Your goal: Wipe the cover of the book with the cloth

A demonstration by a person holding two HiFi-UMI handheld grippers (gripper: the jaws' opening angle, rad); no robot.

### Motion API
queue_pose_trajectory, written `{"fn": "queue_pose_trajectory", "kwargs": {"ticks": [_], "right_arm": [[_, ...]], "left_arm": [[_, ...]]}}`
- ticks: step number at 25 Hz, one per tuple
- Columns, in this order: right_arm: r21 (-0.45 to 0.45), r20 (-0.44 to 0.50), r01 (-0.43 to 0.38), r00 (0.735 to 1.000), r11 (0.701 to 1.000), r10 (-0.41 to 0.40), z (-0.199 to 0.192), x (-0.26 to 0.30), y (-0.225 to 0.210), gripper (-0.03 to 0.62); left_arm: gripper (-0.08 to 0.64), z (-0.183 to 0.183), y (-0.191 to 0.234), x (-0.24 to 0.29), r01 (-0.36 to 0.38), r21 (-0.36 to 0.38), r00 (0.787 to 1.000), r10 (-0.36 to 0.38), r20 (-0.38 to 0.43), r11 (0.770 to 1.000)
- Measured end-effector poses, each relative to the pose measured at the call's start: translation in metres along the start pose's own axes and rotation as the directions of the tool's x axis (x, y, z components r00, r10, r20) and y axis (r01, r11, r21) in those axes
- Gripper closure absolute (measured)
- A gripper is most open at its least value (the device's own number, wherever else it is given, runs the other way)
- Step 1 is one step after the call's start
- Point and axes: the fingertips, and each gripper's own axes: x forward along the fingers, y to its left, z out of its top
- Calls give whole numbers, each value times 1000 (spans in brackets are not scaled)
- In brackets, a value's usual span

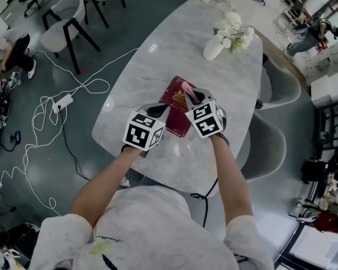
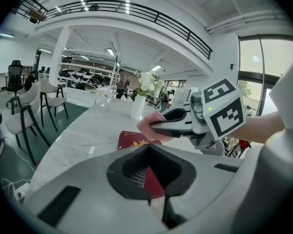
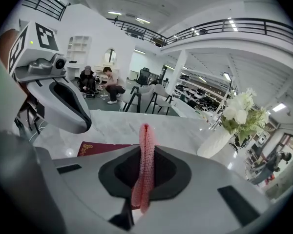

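Pink cloth (image 3: 144, 179) clamped in right tool (image 3: 146, 152) | left tool (image 2: 149, 149) hides book (image 1: 176, 99) corner

Head view steeply down; gripper views low, level, across shared book (image 1: 173, 108).

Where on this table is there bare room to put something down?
Bare marble runs along the table on its left side, between the book and the rim, and across the middle between book and vase. It is crowded at the near end, where the left gripper and the right gripper, holding the cloth, sit over the book.
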Motion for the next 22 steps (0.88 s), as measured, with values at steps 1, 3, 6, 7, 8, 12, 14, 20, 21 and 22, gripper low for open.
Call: {"fn": "queue_pose_trajectory", "kwargs": {"ticks": [1, 3, 6, 7, 8, 12, 14, 20, 21, 22], "right_arm": [[-3, 1, -2, 1000, 1000, 2, 0, 4, -2, 572], [-6, 1, -3, 1000, 1000, 3, -2, 13, -7, 572], [-6, -7, -8, 1000, 1000, 8, -5, 25, -13, 572], [-7, -8, -8, 1000, 1000, 8, -6, 29, -15, 572], [-8, -10, -6, 1000, 1000, 6, -8, 33, -17, 572], [-19, -23, 6, 1000, 1000, -7, -15, 51, -26, 572], [-28, -34, -5, 999, 1000, 4, -17, 60, -25, 572], [-24, -62, -53, 997, 998, 51, -25, 81, -16, 572], [-19, -69, -64, 996, 998, 62, -27, 84, -14, 572], [-15, -76, -74, 994, 997, 73, -29, 87, -12, 572]], "left_arm": [[554, 0, 2, 1, -6, -4, 1000, 6, -1, 1000], [554, 0, 6, 4, -18, -12, 1000, 18, -3, 1000], [554, 1, 11, 7, -34, -24, 999, 34, -6, 999], [554, 1, 12, 8, -39, -27, 999, 39, -7, 999], [554, 1, 14, 9, -45, -30, 999, 45, -9, 999], [554, 1, 19, 11, -65, -41, 998, 65, -10, 997], [554, 0, 22, 10, -76, -49, 997, 75, -9, 996], [554, -2, 32, 9, -106, -71, 994, 106, -10, 992], [554, -3, 32, 9, -109, -73, 994, 109, -10, 991], [554, -3, 33, 9, -112, -75, 994, 112, -10, 991]]}}
